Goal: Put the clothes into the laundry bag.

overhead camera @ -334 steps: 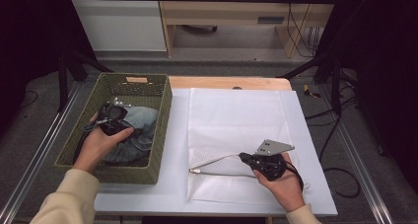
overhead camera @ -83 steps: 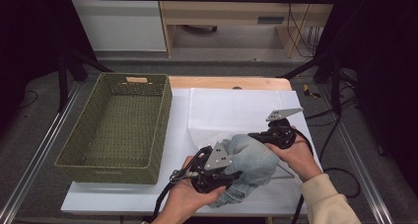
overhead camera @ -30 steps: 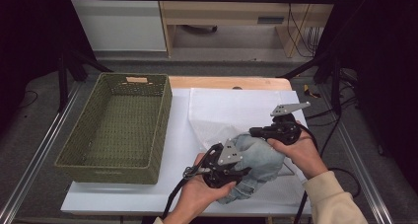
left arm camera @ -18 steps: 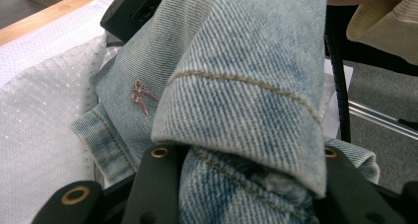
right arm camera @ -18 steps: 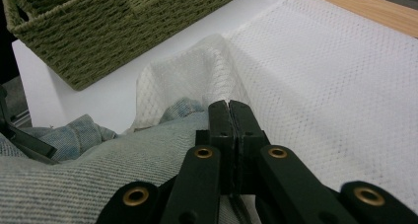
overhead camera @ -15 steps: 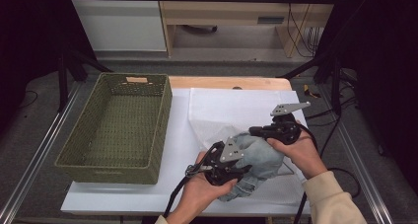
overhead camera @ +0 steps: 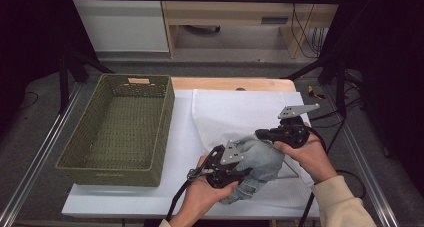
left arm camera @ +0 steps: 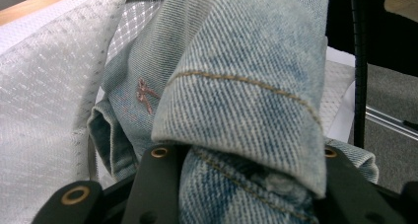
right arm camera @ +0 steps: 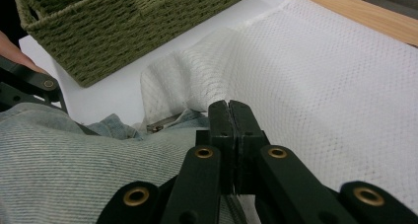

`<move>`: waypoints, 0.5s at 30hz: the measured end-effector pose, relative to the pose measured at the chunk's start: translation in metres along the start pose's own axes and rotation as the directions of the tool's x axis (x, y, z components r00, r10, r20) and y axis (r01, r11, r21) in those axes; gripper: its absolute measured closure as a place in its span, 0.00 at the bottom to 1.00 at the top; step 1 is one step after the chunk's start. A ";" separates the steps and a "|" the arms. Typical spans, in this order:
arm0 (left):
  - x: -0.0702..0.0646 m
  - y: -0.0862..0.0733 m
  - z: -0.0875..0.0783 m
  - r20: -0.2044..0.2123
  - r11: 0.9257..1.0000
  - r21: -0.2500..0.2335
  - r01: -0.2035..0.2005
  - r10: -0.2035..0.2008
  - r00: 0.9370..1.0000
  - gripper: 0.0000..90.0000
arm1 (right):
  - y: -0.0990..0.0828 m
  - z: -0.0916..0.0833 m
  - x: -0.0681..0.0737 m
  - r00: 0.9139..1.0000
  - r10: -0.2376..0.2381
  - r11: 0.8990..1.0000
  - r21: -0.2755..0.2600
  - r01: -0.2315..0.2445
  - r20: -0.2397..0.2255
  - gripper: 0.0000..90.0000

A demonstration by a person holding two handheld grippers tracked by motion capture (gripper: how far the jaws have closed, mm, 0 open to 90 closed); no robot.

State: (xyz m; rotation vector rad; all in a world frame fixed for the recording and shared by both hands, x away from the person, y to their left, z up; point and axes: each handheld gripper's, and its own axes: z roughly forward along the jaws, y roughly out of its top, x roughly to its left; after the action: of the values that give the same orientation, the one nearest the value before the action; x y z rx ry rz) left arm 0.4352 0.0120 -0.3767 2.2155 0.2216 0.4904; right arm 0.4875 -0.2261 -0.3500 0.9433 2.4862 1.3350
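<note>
text: none legible | labels: none | brands: none | numbers: none

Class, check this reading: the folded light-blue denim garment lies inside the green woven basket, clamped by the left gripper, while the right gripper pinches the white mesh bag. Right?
Not quite. The high view shows the folded light-blue denim garment on the white mesh bag beside the green woven basket, not inside it. The left gripper does clamp it, and the right gripper is shut on the bag.
</note>
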 end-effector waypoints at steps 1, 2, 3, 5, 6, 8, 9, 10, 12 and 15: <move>0.000 -0.001 0.001 0.000 1.000 0.003 0.003 -0.003 1.000 0.70 | 0.000 0.000 0.000 1.000 0.001 1.000 0.002 -0.001 0.000 1.00; 0.000 -0.002 0.001 -0.002 1.000 0.002 0.003 -0.003 1.000 0.70 | 0.000 0.000 0.000 1.000 0.004 1.000 0.003 -0.004 -0.001 1.00; 0.000 -0.002 0.002 -0.001 1.000 0.005 0.004 -0.004 1.000 0.70 | 0.000 0.000 0.000 1.000 0.001 1.000 -0.001 -0.001 -0.003 1.00; 0.001 -0.004 0.002 -0.004 1.000 0.012 0.005 -0.005 1.000 0.70 | 0.001 0.000 0.001 1.000 0.006 1.000 -0.002 -0.006 -0.008 1.00; 0.002 -0.005 0.003 -0.007 1.000 0.015 0.006 -0.006 1.000 0.70 | 0.002 0.000 0.002 1.000 0.003 1.000 -0.001 -0.003 -0.009 1.00; 0.004 -0.007 0.003 -0.010 1.000 0.018 0.012 -0.012 1.000 0.70 | 0.003 0.000 0.003 1.000 -0.003 1.000 0.002 0.003 -0.009 1.00; 0.004 -0.007 0.003 -0.014 1.000 0.018 0.015 -0.015 1.000 0.70 | 0.003 0.000 0.004 1.000 -0.002 1.000 0.003 0.002 -0.010 1.00; 0.005 -0.008 0.003 -0.017 1.000 0.019 0.016 -0.016 1.000 0.70 | 0.003 0.000 0.004 1.000 -0.005 1.000 0.004 0.005 -0.010 1.00; 0.006 -0.008 0.003 -0.018 1.000 0.018 0.017 -0.017 1.000 0.70 | 0.003 0.000 0.005 1.000 -0.006 1.000 0.004 0.006 -0.010 1.00; 0.006 -0.008 0.004 -0.023 1.000 0.018 0.022 -0.021 1.000 0.70 | 0.004 0.000 0.006 1.000 -0.010 1.000 0.002 0.010 -0.013 1.00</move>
State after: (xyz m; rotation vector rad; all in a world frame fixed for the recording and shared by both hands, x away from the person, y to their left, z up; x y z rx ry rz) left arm 0.4422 0.0166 -0.3835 2.2243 0.2628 0.5043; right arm 0.4846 -0.2216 -0.3461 0.9250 2.4985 1.3401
